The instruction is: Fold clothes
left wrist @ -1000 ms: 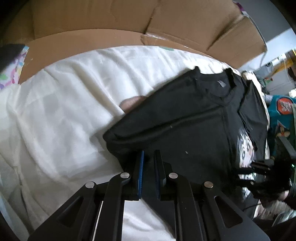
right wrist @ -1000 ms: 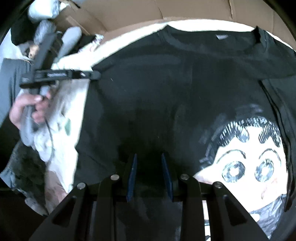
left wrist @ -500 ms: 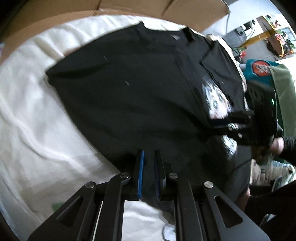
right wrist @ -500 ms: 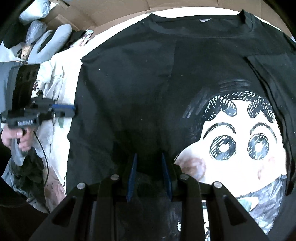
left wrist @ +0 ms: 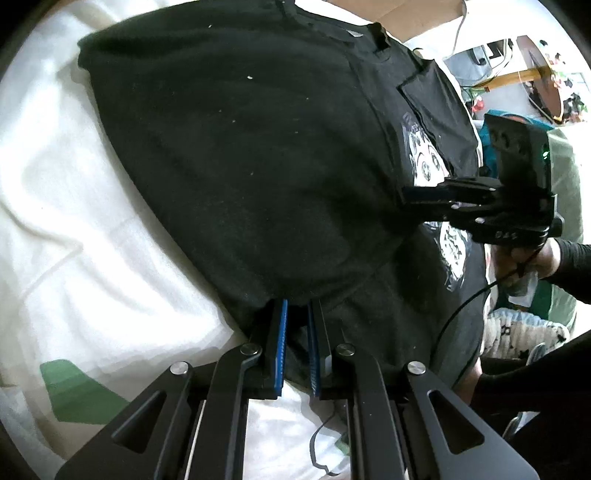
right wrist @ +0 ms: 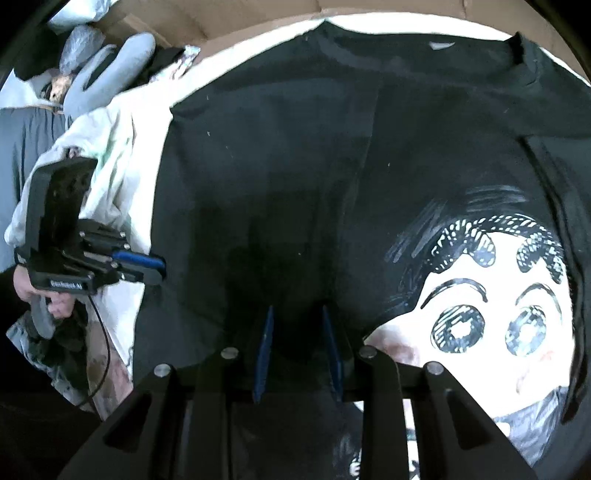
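White blanket [left wrist: 74, 206] over bed, cardboard [right wrist: 229, 18] behind, cluttered room. Black shirt [left wrist: 240, 147] spread on blanket, side panel folded over. Left gripper [left wrist: 297, 332] fingers nearly closed, pinching shirt edge. Right gripper [right wrist: 297, 343] fingers partly open astride shirt, grip unclear. Risk: thin pinch slips, fold collapses.

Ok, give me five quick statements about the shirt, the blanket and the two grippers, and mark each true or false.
1. The t-shirt is black. True.
2. Its print shows a cartoon face with big eyes. True.
3. The shirt lies on a dark blue blanket. False: the blanket is white.
4. The left gripper is shut on the shirt's edge. True.
5. The right gripper hangs over bare blanket, away from the shirt. False: it is over black shirt fabric beside the print.
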The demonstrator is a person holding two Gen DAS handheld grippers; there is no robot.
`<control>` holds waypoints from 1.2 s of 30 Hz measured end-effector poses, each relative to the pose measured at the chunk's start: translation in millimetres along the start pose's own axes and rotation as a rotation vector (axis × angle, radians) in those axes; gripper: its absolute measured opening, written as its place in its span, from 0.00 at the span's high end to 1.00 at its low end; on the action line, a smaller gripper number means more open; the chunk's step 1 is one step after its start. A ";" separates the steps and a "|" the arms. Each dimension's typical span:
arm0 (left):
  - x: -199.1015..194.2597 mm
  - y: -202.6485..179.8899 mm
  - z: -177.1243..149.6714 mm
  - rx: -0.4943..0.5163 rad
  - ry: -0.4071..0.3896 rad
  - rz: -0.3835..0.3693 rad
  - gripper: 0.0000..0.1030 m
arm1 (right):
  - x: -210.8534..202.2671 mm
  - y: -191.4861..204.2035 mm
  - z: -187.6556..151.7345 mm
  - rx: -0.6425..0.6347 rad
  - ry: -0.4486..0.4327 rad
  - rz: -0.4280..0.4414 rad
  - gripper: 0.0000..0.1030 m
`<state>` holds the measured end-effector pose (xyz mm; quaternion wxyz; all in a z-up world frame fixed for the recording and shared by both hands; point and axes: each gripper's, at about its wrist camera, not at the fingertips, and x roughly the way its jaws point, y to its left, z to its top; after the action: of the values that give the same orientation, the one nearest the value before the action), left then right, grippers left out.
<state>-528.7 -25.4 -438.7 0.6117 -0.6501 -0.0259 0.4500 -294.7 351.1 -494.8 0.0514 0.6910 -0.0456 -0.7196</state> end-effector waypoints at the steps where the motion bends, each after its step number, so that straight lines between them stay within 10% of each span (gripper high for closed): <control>1: 3.0 0.6 0.2 0.010 -0.023 -0.029 0.90 | 1.3 -0.5 1.0 -0.013 0.003 0.004 0.75; 16: -27.9 -26.9 -28.2 -0.151 -0.253 0.089 0.90 | -9.5 -6.9 9.6 -0.125 0.056 0.043 0.76; 20: -35.2 -42.6 -38.3 -0.138 -0.240 0.220 0.90 | -30.6 -18.0 -3.4 -0.139 -0.005 0.033 0.76; 36: -34.8 -87.9 -84.4 -0.238 -0.220 0.332 0.90 | -96.4 -77.6 -83.3 -0.085 -0.091 0.007 0.70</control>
<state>-451.8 -88.9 -360.4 0.4419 -0.6599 -0.0381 0.6064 -208.5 441.6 -413.4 0.0810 0.6545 -0.0199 -0.7514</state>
